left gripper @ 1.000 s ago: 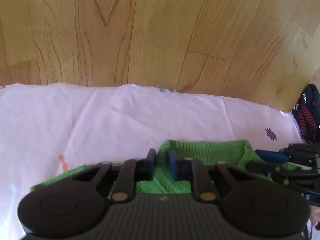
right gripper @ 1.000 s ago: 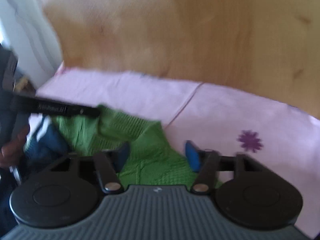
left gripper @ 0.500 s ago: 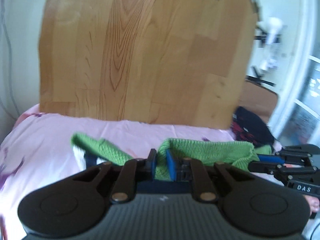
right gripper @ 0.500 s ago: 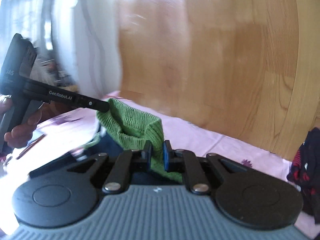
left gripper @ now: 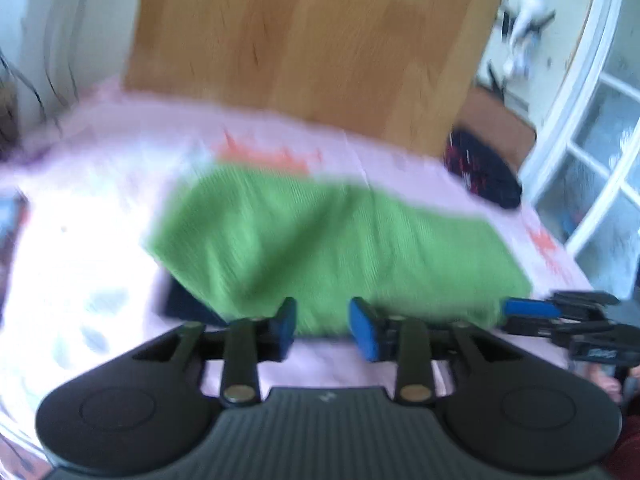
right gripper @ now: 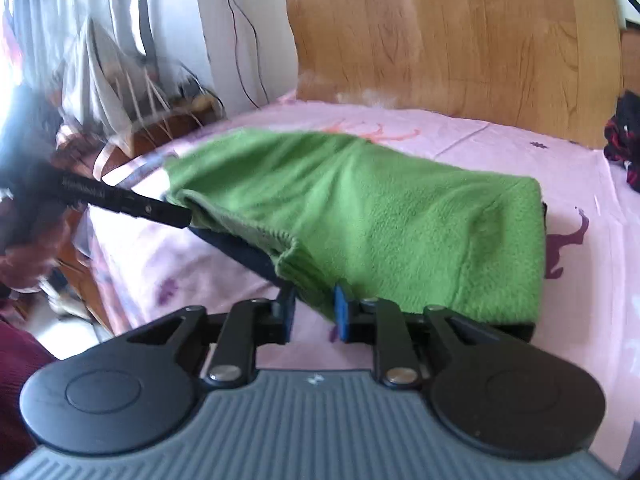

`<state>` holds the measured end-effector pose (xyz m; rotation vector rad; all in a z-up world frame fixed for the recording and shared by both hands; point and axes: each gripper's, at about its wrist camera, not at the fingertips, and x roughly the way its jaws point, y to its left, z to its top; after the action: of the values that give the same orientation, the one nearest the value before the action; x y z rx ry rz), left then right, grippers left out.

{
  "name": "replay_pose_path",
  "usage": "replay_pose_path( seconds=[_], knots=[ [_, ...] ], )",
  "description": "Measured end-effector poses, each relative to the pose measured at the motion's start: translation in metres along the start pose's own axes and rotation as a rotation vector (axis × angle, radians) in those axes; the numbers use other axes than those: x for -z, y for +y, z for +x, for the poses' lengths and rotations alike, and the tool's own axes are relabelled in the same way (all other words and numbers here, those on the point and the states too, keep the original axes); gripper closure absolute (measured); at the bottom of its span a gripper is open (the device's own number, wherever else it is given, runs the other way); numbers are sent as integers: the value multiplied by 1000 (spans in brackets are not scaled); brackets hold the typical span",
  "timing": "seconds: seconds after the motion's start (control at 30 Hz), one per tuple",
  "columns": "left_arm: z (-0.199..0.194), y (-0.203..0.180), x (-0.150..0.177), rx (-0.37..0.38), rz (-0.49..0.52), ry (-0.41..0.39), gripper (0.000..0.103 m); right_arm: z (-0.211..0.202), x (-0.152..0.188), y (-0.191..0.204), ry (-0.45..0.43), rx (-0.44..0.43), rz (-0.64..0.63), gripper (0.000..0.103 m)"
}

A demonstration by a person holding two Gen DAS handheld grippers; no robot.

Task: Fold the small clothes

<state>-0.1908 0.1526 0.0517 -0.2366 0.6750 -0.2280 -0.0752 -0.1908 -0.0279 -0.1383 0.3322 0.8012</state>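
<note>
Green knit garment (right gripper: 384, 216) lies folded on the pink bed sheet (right gripper: 500, 136), in front of the wooden headboard (right gripper: 460, 32). A dark navy layer (right gripper: 244, 254) shows under the garment's near edge; whether it is lining or a separate piece cannot be told.

Left gripper (left gripper: 322, 326): jaws have just been opening and stand apart. The garment's near edge sits just beyond the blue pads (left gripper: 286, 322); nothing is pinched between them. This view is heavily motion-blurred, so the fabric edge is hard to place exactly.

Right gripper (right gripper: 314, 312): jaws have just been opening, a gap shows between the pads. The garment's near hem hangs into that gap; pads do not appear to press on it.

No containers in view. Dark red-patterned clothing (left gripper: 484, 172) lies at the sheet's far right, beside the headboard, cut off in the right wrist view. Left of the garment, a person's hand (right gripper: 28, 256) is blurred.
</note>
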Motion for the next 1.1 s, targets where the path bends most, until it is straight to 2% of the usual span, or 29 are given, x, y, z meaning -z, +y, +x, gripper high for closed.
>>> replay_pose_path(
  seconds=[0.1,0.17,0.23,0.3,0.33,0.4,0.43,0.47,0.53,0.6,0.67,0.73,0.83,0.87,0.9,1.0,1.03,1.1],
  knots=[
    [-23,14,-22,-4,-54,-113,61,-37,-14,-12,-131,43,43,67],
    [-17,17,-37,0,-87,-141,63,-47,-23,-24,-184,99,104,65],
    [0,13,-47,5,-75,-153,63,-43,-26,-33,-206,135,162,65],
    [30,9,-52,-11,-55,-114,63,-28,-21,-40,-188,147,203,65],
    [46,9,-49,-33,-29,-79,63,-19,-15,-43,-149,162,210,66],
    [78,16,-34,-145,7,54,67,3,-1,-52,9,247,215,69],
    [88,19,-25,-180,24,83,69,-3,8,-52,-30,250,197,73],
    [83,19,-22,-178,53,54,71,-11,9,-51,-19,237,197,73],
    [73,21,-28,-174,23,89,72,-30,3,-52,-10,231,248,71],
    [54,19,-40,-120,-13,32,71,-52,1,-61,-74,216,312,66],
    [42,9,-56,-34,-32,-36,70,-66,4,-74,-119,204,428,55],
    [47,-8,-69,57,-34,-57,70,-66,11,-89,-122,177,559,54],
    [80,-33,-80,140,-30,6,74,-57,24,-102,-91,146,728,51],
    [94,-39,-81,158,-31,37,80,-54,28,-105,-70,124,774,50],
    [108,-43,-81,166,-35,69,87,-39,24,-102,-46,103,799,48],
    [152,-40,-67,137,-65,210,101,-42,23,-100,-49,92,814,48],
    [163,-36,-59,125,-72,237,99,-41,24,-102,-47,83,831,48],
    [160,-29,-50,153,-68,210,98,-33,24,-111,-42,55,889,48]
  ],
)
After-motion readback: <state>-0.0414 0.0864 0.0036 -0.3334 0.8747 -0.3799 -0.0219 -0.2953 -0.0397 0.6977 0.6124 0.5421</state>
